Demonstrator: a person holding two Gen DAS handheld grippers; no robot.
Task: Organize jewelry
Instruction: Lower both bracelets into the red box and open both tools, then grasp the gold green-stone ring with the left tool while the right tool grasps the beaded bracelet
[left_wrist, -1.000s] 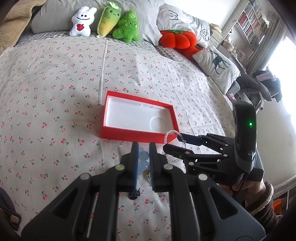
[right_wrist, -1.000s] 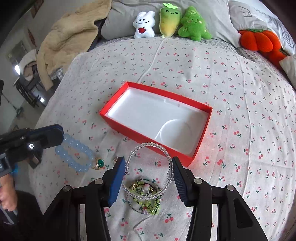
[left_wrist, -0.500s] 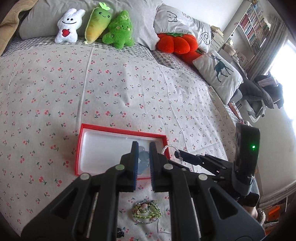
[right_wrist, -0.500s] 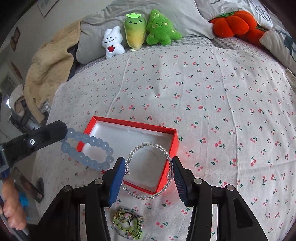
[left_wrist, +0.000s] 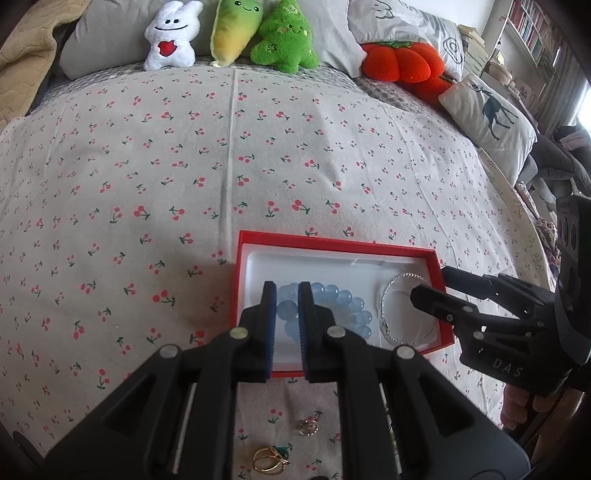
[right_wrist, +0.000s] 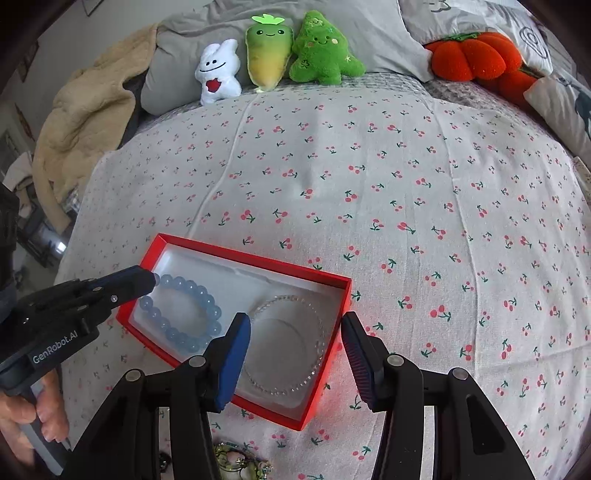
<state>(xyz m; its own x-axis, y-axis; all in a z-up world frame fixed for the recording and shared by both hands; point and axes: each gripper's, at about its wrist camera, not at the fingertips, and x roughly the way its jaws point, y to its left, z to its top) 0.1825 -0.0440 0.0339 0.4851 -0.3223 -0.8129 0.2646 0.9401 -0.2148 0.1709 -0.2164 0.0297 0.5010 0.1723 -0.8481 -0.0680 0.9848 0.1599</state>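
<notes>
A red box with a white liner lies on the cherry-print bedspread; it also shows in the right wrist view. A blue bead bracelet rests in the box's left part. My left gripper stays nearly shut around its left side, the tip touching the beads. A clear bead bracelet lies flat in the box's right part. My right gripper is open just above it, empty, and it shows in the left wrist view.
Gold rings with a green stone and a small ring lie on the bedspread in front of the box. A green beaded piece lies near the front edge. Plush toys and pillows line the far end.
Both grippers moved forward over the box and lowered. The right gripper opened and let go of the clear bracelet, which now lies in the box. The blue bracelet came down into the box.
</notes>
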